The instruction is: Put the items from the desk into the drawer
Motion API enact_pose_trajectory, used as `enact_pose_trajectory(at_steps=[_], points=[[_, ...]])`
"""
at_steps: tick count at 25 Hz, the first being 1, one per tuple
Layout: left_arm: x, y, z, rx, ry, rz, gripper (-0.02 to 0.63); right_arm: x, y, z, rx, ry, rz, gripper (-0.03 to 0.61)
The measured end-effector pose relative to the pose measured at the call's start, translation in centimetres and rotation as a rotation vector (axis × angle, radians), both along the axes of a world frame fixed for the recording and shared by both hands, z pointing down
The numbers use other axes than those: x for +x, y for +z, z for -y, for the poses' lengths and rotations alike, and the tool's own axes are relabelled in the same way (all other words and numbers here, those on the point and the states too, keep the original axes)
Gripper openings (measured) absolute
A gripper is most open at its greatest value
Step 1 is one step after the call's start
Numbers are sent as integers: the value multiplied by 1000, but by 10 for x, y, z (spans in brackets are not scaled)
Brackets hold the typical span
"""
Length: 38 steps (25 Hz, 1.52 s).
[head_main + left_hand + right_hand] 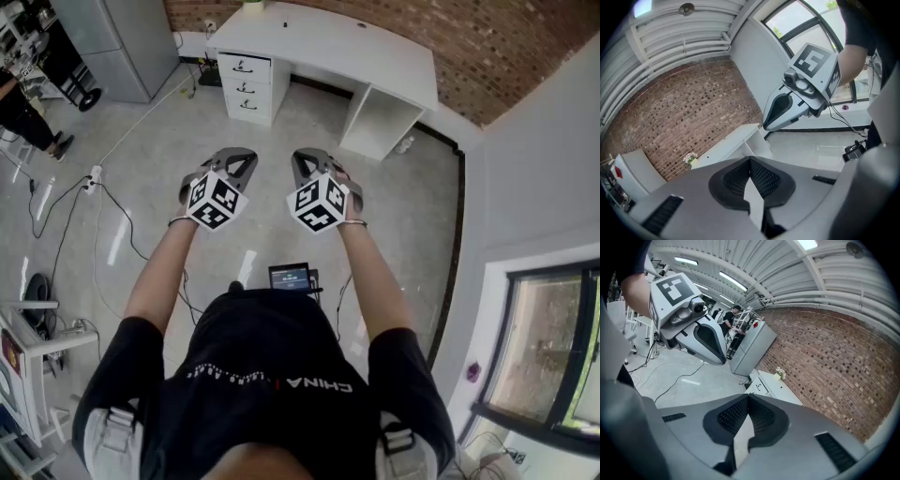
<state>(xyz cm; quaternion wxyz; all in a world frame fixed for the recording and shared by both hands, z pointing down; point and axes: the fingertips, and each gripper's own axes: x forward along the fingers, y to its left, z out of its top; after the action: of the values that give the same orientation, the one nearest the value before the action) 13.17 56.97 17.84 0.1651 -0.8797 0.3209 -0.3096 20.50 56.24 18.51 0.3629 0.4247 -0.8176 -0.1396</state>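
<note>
The three-drawer stack [248, 89] sits at the left end of the white table [328, 47], well ahead of the fingers, and all three fronts are closed. On the table top the only item that can be made out is a small pot of flowers [779, 373], near the back edge above the drawers.

The left gripper [234, 159] and right gripper [309, 161] are held side by side in the air, just apart and pointing toward the table. The fingers of each are pressed together with nothing between them.

Bare grey floor [281, 131] lies between the fingertips and the table, with nothing standing in that stretch. Left of the fingers, cables [56, 202] run across the floor from a power strip [94, 176]. A grey cabinet [122, 42] stands to the left of the table, and another person [23, 108] is at the far left edge. Behind the fingers, by the wearer's feet, a small device with a lit screen [291, 277] rests on the floor.

A brick wall [487, 47] runs behind the table. To the right of the fingers is a white wall with a window [544, 347].

The wearer's black shirt [314, 384] reads "CHINA".
</note>
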Motion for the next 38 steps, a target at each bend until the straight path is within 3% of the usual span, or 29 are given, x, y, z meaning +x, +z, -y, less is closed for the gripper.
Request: enact_pose_trajectory(at_steps=[11,27,38], points=[[7,-6,8,29,-16,-24,12,1,-3,3,1,14,59,15],[25,-8,10,11,-29,-48,12,8,0,6,-22,-17,99,15],[73,6,23,19,-57,4,12,67,19,18,-64,-42,129,17]])
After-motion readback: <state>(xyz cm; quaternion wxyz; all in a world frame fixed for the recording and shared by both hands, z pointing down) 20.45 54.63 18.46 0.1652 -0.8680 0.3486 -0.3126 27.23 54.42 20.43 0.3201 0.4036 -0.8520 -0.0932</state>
